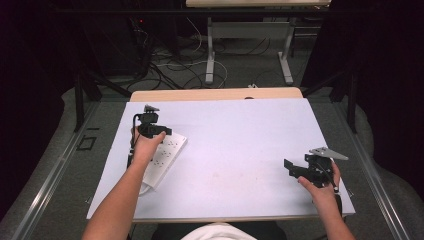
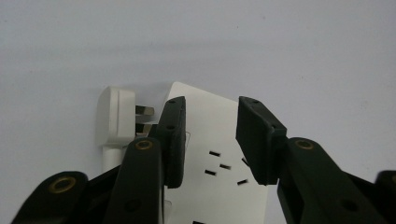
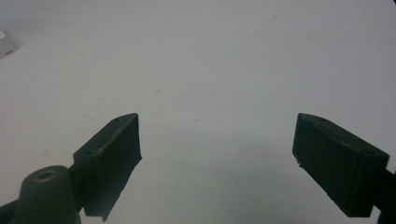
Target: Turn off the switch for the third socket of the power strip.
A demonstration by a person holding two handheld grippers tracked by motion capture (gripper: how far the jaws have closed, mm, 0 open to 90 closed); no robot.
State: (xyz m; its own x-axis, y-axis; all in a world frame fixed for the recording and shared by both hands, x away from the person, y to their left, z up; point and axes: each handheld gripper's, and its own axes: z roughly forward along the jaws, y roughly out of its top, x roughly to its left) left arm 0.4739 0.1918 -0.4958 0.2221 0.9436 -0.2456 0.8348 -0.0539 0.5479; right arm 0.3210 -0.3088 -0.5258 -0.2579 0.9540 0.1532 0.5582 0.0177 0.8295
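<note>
With my left hand-held gripper part open, gripping nothing, over the white plastic power strip at lower centre, I centre before squeezing.

Left gripper: black body, black cable, grey three-cornered plate on top; flat rectangular black pads with small screw holes, brass-ringed pivots on the arms. Right gripper: same black build, grey plate. Person: bare forearms, white garment.
</note>
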